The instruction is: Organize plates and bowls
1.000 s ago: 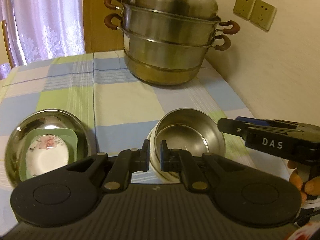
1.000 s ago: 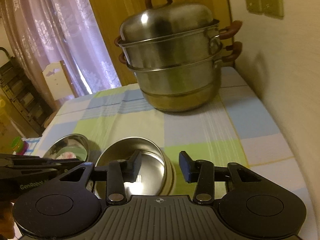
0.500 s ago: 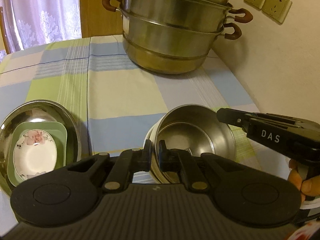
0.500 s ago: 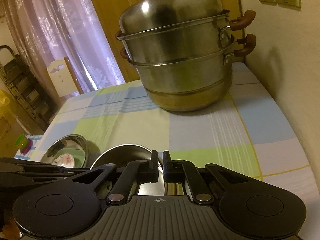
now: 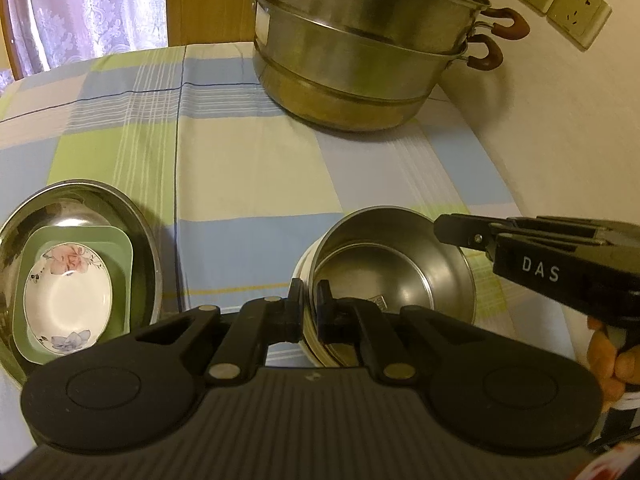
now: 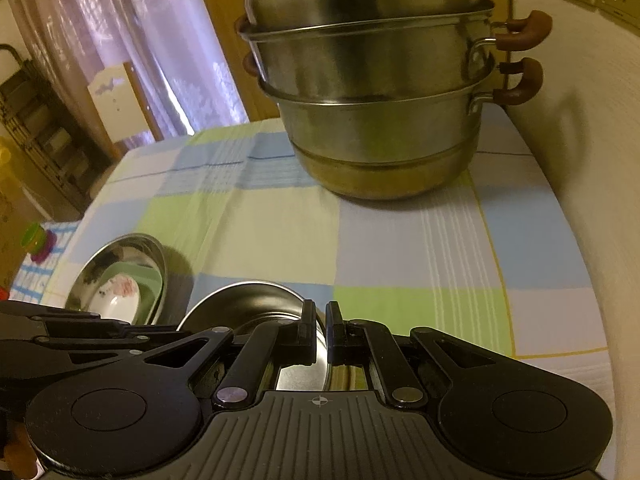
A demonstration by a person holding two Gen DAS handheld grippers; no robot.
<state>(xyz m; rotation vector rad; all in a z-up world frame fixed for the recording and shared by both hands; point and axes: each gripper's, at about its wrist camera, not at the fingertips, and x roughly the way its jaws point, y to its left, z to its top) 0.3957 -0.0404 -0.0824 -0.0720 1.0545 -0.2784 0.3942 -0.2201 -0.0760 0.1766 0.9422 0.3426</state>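
Note:
A steel bowl (image 5: 400, 256) sits nested inside a white bowl (image 5: 306, 332) on the checked cloth. My left gripper (image 5: 310, 304) is shut on the near-left rims of these stacked bowls. My right gripper (image 6: 320, 334) is shut on the steel bowl's (image 6: 244, 304) right rim; it also shows in the left wrist view (image 5: 448, 230). To the left, a large steel dish (image 5: 132, 216) holds a green square plate (image 5: 120, 248) with a white floral bowl (image 5: 66, 296) on it; this stack also shows in the right wrist view (image 6: 120, 276).
A big two-tier steel steamer pot (image 5: 360, 52) with brown handles stands at the back of the table by the wall (image 5: 560, 120). The checked tablecloth (image 5: 248, 168) lies between pot and bowls. A curtain (image 6: 120, 20) and shelf are beyond the table's left.
My right gripper has closed onto the steel bowl's rim; it was open a second ago. Both cameras have moved closer and lower toward the bowls. The left gripper stays shut on the rims.

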